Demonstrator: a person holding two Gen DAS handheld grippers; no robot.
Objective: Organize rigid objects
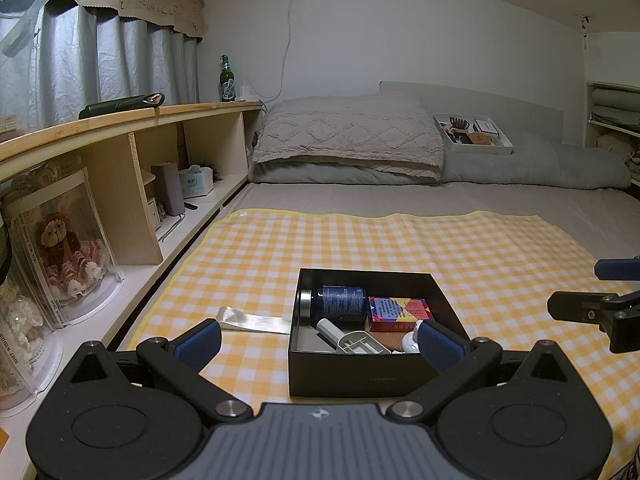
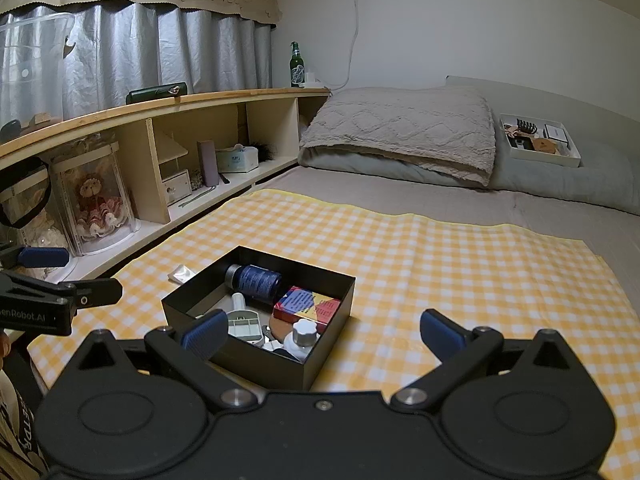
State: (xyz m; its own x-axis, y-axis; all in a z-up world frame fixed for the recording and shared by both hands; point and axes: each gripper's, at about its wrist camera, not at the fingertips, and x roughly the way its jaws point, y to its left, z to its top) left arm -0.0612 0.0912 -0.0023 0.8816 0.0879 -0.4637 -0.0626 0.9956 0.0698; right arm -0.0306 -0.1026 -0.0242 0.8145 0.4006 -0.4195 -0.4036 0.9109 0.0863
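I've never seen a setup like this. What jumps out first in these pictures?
A black box sits on a yellow checked cloth spread over the bed, holding a dark blue jar, a colourful carton and some white bits. Both open grippers, left and right, hang just before it, empty. On the shelf along the left wall stands a green bottle.
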